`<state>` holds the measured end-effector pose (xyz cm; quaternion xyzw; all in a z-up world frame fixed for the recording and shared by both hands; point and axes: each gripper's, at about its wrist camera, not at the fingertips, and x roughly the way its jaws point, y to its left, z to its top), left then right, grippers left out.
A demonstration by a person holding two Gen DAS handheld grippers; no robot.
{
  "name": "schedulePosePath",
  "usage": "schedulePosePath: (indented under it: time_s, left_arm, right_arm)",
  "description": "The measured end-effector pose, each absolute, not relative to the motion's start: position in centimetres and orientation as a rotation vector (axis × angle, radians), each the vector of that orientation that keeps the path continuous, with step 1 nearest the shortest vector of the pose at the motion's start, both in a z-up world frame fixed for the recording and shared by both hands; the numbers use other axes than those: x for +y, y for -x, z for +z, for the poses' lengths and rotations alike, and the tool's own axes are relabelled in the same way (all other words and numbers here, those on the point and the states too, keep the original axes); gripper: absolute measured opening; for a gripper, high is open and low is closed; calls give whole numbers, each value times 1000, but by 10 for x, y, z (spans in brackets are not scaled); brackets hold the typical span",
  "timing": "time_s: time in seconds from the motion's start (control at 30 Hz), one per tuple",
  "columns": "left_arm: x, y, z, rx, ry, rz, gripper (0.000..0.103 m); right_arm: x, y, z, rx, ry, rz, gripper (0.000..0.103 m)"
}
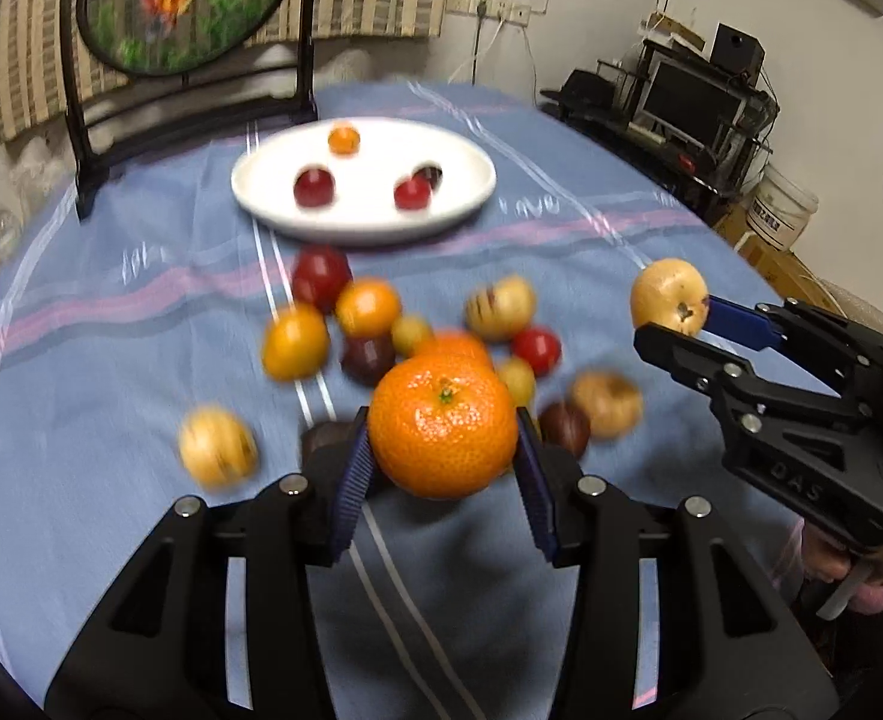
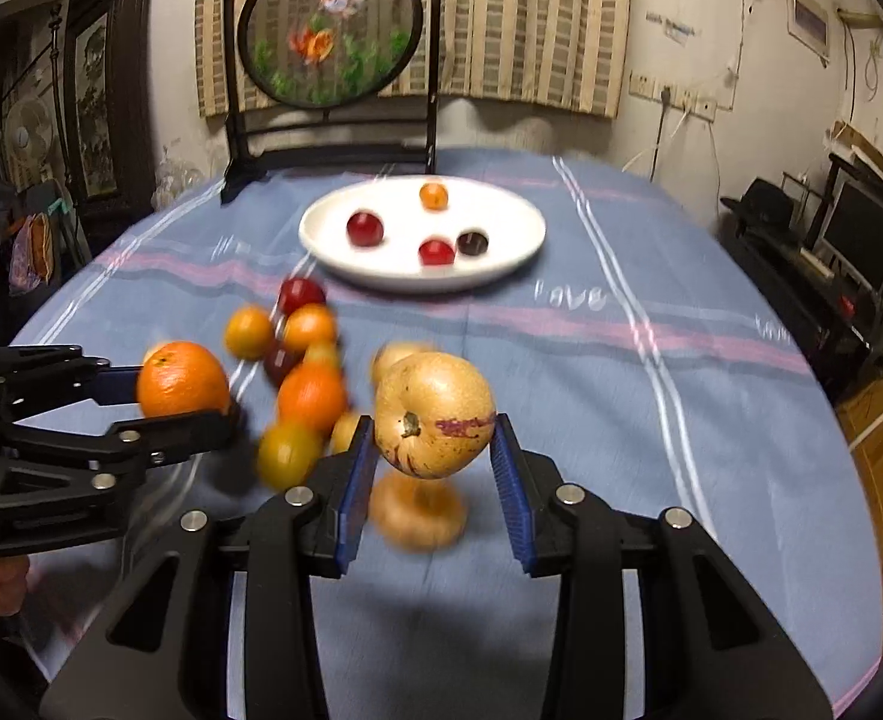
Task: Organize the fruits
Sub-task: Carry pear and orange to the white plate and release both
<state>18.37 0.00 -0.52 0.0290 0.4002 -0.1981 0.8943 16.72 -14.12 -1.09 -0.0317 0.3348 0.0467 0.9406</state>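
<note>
My left gripper (image 1: 444,456) is shut on a large orange mandarin (image 1: 443,427) and holds it above the table; the same gripper (image 2: 159,387) and mandarin (image 2: 182,379) show at the left of the right wrist view. My right gripper (image 2: 435,468) is shut on a yellow pepino melon with purple streaks (image 2: 435,423), lifted off the cloth; it also shows in the left wrist view (image 1: 670,297), in the right gripper (image 1: 690,324). A white plate (image 1: 459,210) (image 2: 333,246) at the table's far middle holds several small fruits. A pile of loose fruits (image 1: 375,324) (image 2: 297,348) lies between the plate and both grippers.
A blue striped cloth (image 1: 111,330) (image 2: 621,372) covers the round table. A dark framed round screen (image 1: 189,0) (image 2: 330,30) stands behind the plate. More yellow fruits (image 1: 218,447) (image 2: 420,510) lie near the grippers. Shelves with electronics (image 1: 699,96) stand to the right.
</note>
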Motion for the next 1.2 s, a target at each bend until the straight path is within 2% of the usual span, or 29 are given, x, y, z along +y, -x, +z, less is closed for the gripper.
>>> schedulePosePath:
  time_s: [0.27,0.47,0.6,0.77,1.2]
  left_arm:
    - [0,-254,31,774,-82,-348,46]
    - [1,-349,41,797,-29,-299,46]
    - [4,-415,30,833,-6,-240,46]
    - [4,-460,2,902,-11,-189,46]
    - [14,-490,-41,1000,11,-146,47]
  right_arm:
    - [-148,-235,19,628,65,133,39]
    - [-156,-324,27,637,12,171,39]
    - [-155,-377,17,671,7,178,39]
    - [-152,-419,-6,735,14,170,39]
    - [-139,-453,-38,826,51,193,39]
